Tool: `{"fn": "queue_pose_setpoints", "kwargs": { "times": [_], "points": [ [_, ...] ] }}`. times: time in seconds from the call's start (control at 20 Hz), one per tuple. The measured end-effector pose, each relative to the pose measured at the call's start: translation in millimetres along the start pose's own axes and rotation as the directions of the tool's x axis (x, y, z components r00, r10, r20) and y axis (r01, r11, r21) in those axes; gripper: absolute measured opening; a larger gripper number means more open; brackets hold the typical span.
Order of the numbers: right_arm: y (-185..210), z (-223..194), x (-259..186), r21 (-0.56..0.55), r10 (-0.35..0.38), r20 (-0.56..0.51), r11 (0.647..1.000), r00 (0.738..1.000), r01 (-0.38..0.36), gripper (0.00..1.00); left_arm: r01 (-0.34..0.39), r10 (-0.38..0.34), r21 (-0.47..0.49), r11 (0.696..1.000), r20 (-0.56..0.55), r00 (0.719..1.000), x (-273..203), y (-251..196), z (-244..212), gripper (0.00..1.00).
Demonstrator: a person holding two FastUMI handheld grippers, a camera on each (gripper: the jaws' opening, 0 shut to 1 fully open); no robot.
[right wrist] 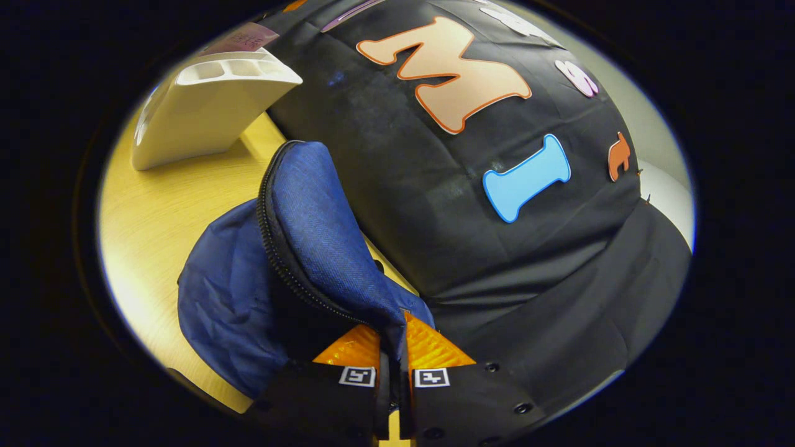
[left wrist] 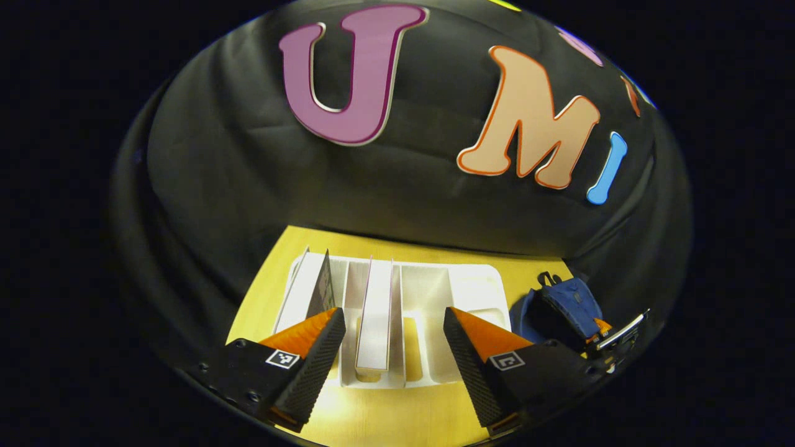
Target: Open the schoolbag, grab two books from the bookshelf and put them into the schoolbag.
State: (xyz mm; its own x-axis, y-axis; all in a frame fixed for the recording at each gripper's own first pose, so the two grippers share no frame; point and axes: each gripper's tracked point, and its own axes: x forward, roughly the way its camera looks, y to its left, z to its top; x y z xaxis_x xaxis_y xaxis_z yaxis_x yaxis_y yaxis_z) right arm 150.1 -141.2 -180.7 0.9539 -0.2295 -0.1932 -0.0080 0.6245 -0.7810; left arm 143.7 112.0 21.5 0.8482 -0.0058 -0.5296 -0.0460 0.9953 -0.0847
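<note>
Left gripper view, left to right. At 7 o'clock: left gripper (left wrist: 394,332), fingers spread wide with ridged inner pads, nothing between them touched. At 6 o'clock, past the fingertips: white moulded bookshelf (left wrist: 475,292), smooth plastic, rounded corners, upright dividers, standing on a yellow wood-grain table (left wrist: 385,419). In its leftmost slot: a dark-covered book (left wrist: 322,287), leaning. In the next slot to the right: a pale book (left wrist: 376,323), thin, upright, page edges facing out. At 4 o'clock: blue fabric schoolbag (left wrist: 574,304), just beside the bookshelf.

Right gripper view, left to right. At 10 o'clock: bookshelf (right wrist: 199,115), seen from its side. From 8 to 6 o'clock: schoolbag (right wrist: 230,298), woven blue cloth, dark zip teeth along the raised flap, mouth open. At 6 o'clock: right gripper (right wrist: 392,347), fingers closed, pinching the flap edge.
</note>
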Motion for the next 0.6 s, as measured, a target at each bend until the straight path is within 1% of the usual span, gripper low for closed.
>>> {"fn": "queue_pose_setpoints", "kwargs": {
  "times": [0.05,0.1,0.15,0.2,0.25,0.3,0.35,0.4,0.45,0.5,0.55,0.6],
  "points": [
    [-2,-1,-2,0.003,-0.003,-0.003,1.0,1.0,0.003,0.12,0.001,-0.001,-0.004,1.0,-0.05,0.999,3,1,-1,0.94],
    [-3,-3,-3,0.005,-0.004,-0.005,1.0,1.0,0.004,0.09,-0.003,0.003,0.002,1.0,-0.099,0.995,8,2,-1,0.95],
    [-4,-6,-6,0.006,-0.005,-0.008,1.0,1.0,0.005,0.12,-0.01,0.013,0.015,1.0,-0.15,0.989,12,7,-3,0.94],
    [-5,-6,-5,0.007,-0.005,-0.011,1.0,1.0,0.005,0.09,-0.026,0.031,0.028,0.999,-0.194,0.98,17,11,-6,0.94],
    [-6,-7,-6,0.006,-0.004,-0.012,1.0,1.0,0.004,0.09,-0.042,0.048,0.028,0.999,-0.25,0.967,22,16,-12,0.9],
    [-7,-8,-7,0.004,-0.003,-0.012,1.0,1.0,0.004,0.09,-0.048,0.048,0.008,0.999,-0.295,0.954,28,15,-18,0.94],
    [-7,-9,-8,0.001,-0.002,-0.013,1.0,1.0,0.002,0.09,-0.051,0.042,-0.019,0.999,-0.353,0.935,30,13,-27,0.93],
    [-7,-11,-11,-0.002,0.0,-0.013,1.0,1.0,0.0,0.12,-0.058,0.034,-0.047,0.997,-0.409,0.912,32,12,-36,0.93],
    [-7,-12,-12,-0.004,0.003,-0.013,1.0,1.0,-0.003,0.09,-0.065,0.029,-0.07,0.995,-0.435,0.9,38,13,-42,0.9],
    [-7,-12,-12,-0.005,0.005,-0.013,1.0,1.0,-0.005,0.12,-0.076,0.032,-0.078,0.994,-0.457,0.889,45,15,-47,0.89],
    [-8,-13,-13,-0.005,0.008,-0.012,1.0,1.0,-0.008,0.12,-0.084,0.039,-0.075,0.994,-0.474,0.88,47,17,-49,0.89],
    [-8,-14,-14,-0.005,0.01,-0.012,1.0,1.0,-0.01,0.09,-0.087,0.043,-0.068,0.994,-0.489,0.871,53,19,-51,0.85]
  ]
}}
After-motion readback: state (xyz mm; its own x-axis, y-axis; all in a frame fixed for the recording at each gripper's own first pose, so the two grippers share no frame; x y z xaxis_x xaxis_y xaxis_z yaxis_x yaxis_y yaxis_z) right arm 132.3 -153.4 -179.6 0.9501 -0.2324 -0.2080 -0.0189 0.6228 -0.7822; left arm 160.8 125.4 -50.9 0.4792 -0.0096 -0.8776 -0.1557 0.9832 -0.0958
